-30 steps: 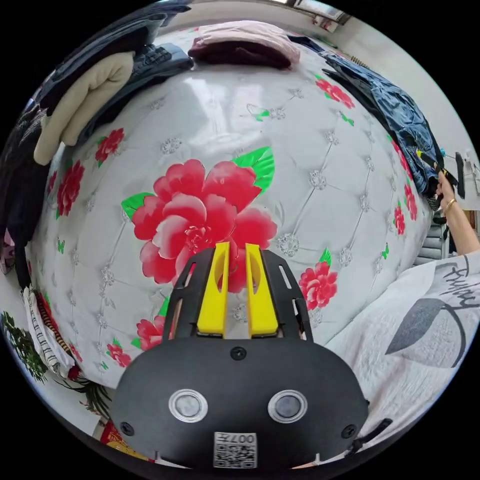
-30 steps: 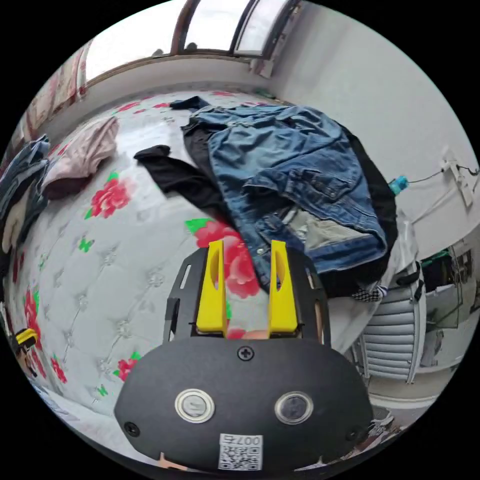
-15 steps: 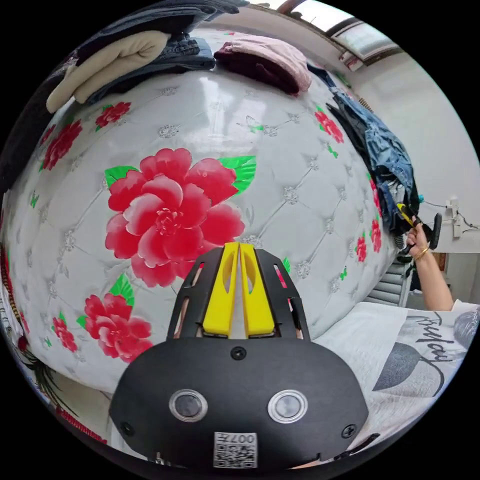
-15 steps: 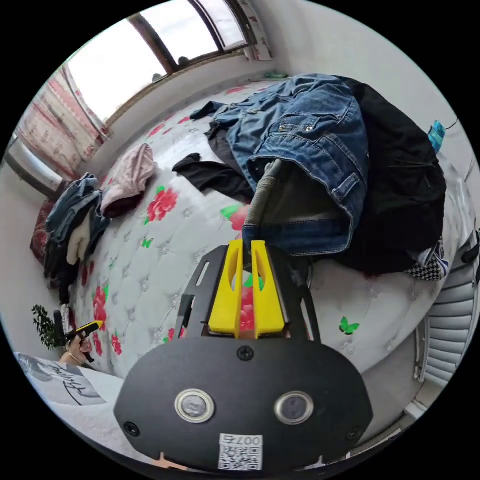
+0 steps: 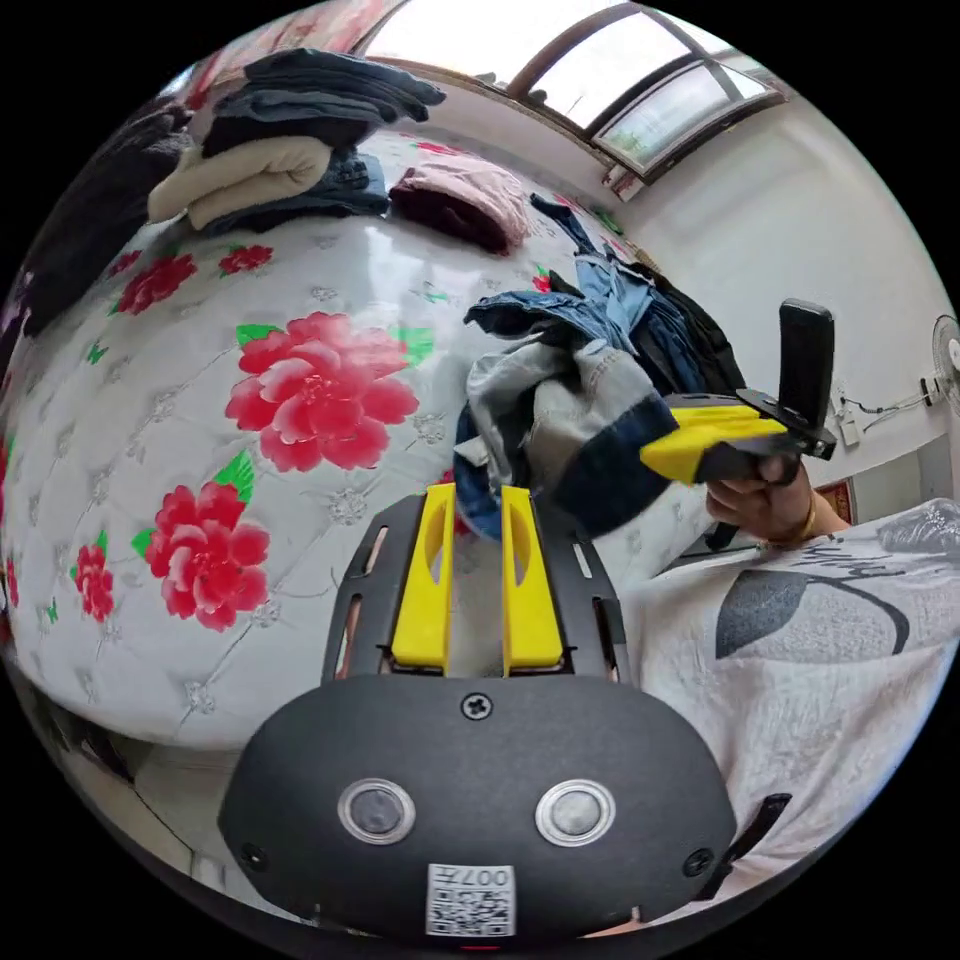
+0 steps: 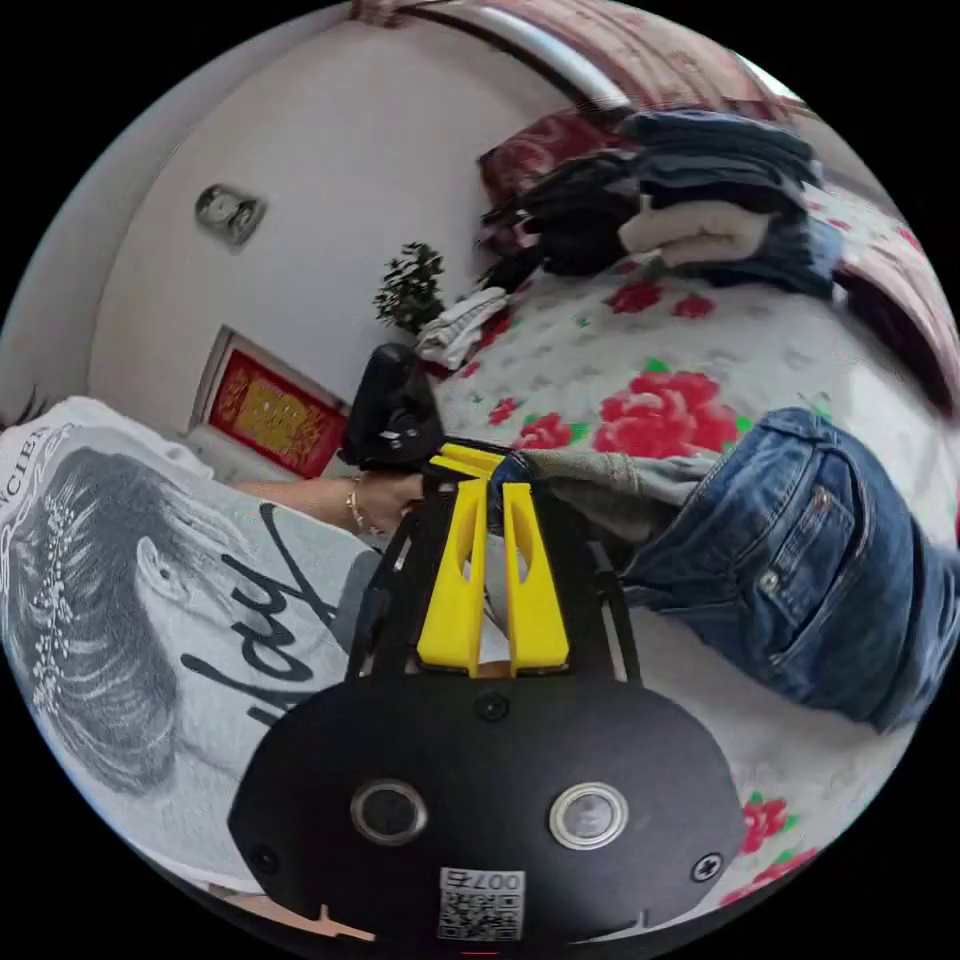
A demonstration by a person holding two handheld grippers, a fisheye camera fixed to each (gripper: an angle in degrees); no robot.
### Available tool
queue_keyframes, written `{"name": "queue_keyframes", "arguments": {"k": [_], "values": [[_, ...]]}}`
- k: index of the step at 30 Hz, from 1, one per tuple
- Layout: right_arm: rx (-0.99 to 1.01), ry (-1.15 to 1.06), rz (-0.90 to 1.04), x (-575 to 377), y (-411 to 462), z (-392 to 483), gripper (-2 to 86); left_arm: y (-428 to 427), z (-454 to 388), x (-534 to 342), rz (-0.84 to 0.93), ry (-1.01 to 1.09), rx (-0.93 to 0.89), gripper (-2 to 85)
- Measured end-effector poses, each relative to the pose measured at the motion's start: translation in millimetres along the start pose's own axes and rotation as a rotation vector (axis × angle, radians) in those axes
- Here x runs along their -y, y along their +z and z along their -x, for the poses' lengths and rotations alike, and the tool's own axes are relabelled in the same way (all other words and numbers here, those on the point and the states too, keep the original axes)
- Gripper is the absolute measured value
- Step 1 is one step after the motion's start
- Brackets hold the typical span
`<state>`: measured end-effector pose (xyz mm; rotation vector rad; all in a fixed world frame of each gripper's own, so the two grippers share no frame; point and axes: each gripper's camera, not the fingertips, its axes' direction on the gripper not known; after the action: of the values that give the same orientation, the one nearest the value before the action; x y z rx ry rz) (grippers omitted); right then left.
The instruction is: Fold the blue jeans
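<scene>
Right gripper [image 6: 490, 490] — yellow jaws nearly together, pinching the waistband edge of the blue jeans [image 6: 800, 590]. The jeans spread away from the jaws across the flowered mattress [image 6: 600, 350]. Beside the jaw tips, the left gripper [image 6: 455, 462], held in a hand [image 6: 385, 492]. Beyond the jeans — a stack of folded clothes [image 6: 700, 215] on the mattress.

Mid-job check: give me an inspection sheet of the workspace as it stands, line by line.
Surface: flowered mattress, bare in the middle.
Job's things: blue jeans bunched, waistband lifted off the mattress, not yet folded.
Clutter: folded clothes stack and pink garment at the far edge; dark clothes behind the jeans.
Grippers: right gripper shut on the jeans' waistband; left gripper open, near the hanging denim.
Cables: wall cable.
Surroundings: window, potted plant, red framed picture.
</scene>
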<state>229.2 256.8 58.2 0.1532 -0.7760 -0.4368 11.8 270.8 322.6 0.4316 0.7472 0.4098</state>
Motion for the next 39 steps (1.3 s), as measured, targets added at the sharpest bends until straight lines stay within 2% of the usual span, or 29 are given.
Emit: {"name": "queue_keyframes", "arguments": {"k": [2,4,6,9,11,14,19,20,22,24,27,30,34,39], "values": [[0.124,-0.251,0.083,37,46,60,2.9,-24,27,-19,-0.063,-0.115,0.1,5.9],[0.131,-0.368,0.122,47,65,86,3.6,-59,71,-55,-0.142,-0.34,0.247,5.0],[0.025,-0.383,0.115,43,72,90,4.1,-88,101,-88,-0.226,-0.485,0.256,5.4],[-0.134,-0.234,0.076,21,64,50,4.7,-122,126,-139,-0.33,-0.632,0.281,5.9],[-0.285,-0.015,0.054,-11,41,3,5.3,-127,122,-154,-0.33,-0.613,0.316,6.4],[-0.484,0.227,-0.058,-69,-12,-34,6.2,-105,94,-151,-0.269,-0.458,0.28,8.7],[-0.685,0.612,-0.206,-143,-95,-70,8.1,-4,31,-94,-0.077,-0.187,0.062,12.9],[-0.715,0.679,-0.234,-151,-108,-76,8.4,9,25,-85,-0.046,-0.18,0.067,13.0],[-0.747,0.75,-0.266,-155,-119,-85,8.8,60,10,-52,0.169,-0.101,0.272,12.3],[-0.762,0.808,-0.301,-154,-123,-94,8.9,85,10,-33,0.24,0.004,0.343,10.3],[-0.783,0.886,-0.31,-148,-123,-113,8.8,75,46,-2,0.175,-0.024,0.322,5.1],[-0.88,0.887,-0.213,-132,-114,-128,8.4,29,78,27,0.064,-0.068,0.418,2.2],[-0.984,0.849,-0.046,-104,-89,-156,7.9,-58,102,30,-0.138,-0.137,0.457,1.5],[-1.023,0.768,0.267,-72,-25,-208,7.4,-91,118,-4,-0.174,-0.251,0.484,1.6]]}}
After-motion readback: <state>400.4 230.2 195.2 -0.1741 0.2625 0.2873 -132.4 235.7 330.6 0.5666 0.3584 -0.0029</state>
